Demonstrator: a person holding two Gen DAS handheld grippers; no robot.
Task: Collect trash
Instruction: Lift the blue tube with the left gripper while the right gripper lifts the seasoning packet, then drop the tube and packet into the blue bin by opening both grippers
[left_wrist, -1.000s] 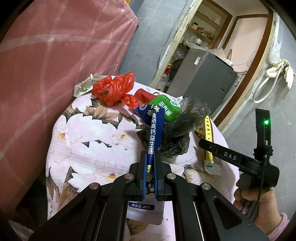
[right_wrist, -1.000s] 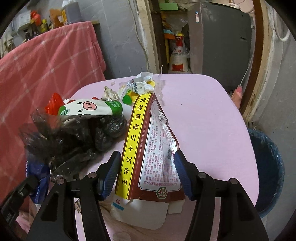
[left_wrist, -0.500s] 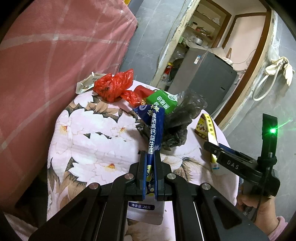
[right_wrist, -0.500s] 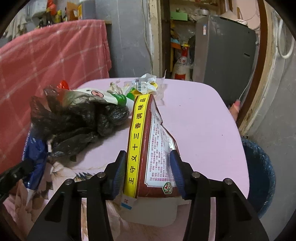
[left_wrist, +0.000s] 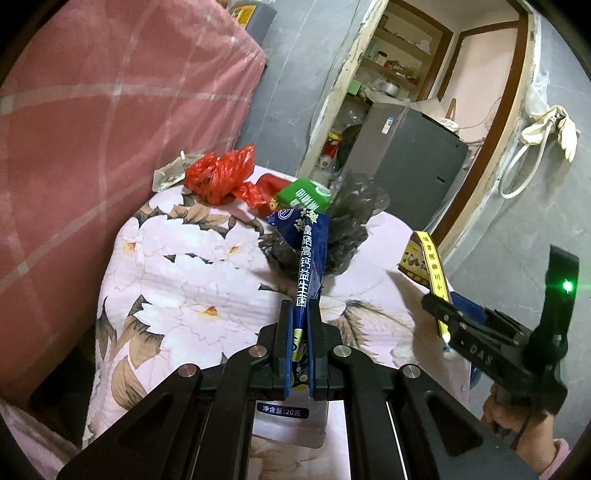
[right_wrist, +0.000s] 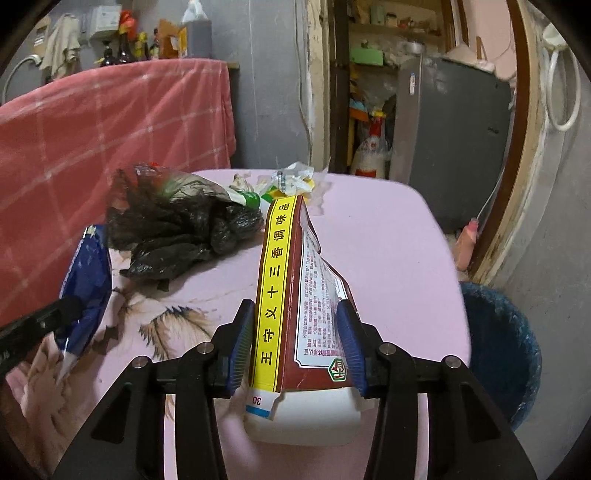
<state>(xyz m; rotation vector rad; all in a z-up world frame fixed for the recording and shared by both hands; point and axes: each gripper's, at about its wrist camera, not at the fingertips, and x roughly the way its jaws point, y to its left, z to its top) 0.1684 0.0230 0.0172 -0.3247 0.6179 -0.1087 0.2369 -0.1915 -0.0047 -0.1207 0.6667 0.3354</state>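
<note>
Left wrist view shows the left tongs (left_wrist: 300, 332) squeezed almost flat on a long blue foil packet with white writing (left_wrist: 306, 254), which sticks up and forward from between the two black fingers. Right wrist view shows the right tongs (right_wrist: 295, 347) closed part way on a dark red paper spice packet with a yellow strip (right_wrist: 295, 295), with a blue pad pressing each side of it. Both packets look lifted off the desk with the pink flower cloth (left_wrist: 177, 280). More trash lies on the desk: a crumpled black plastic bag (right_wrist: 177, 229), a red plastic bag (left_wrist: 221, 177), a green carton (left_wrist: 303, 194) and some small torn wrappers (right_wrist: 291, 181) near the far edge. A dark blue round bin (right_wrist: 502, 350) stands on the floor just past the right side of the desk. I think this is the carry step, with one piece of trash in each hand. The next move likely needs the right tongs to swing over the bin and let go, then the left tongs to do the same. The blue packet is thin and floppy, so it could slip or catch on the black bag.
</note>
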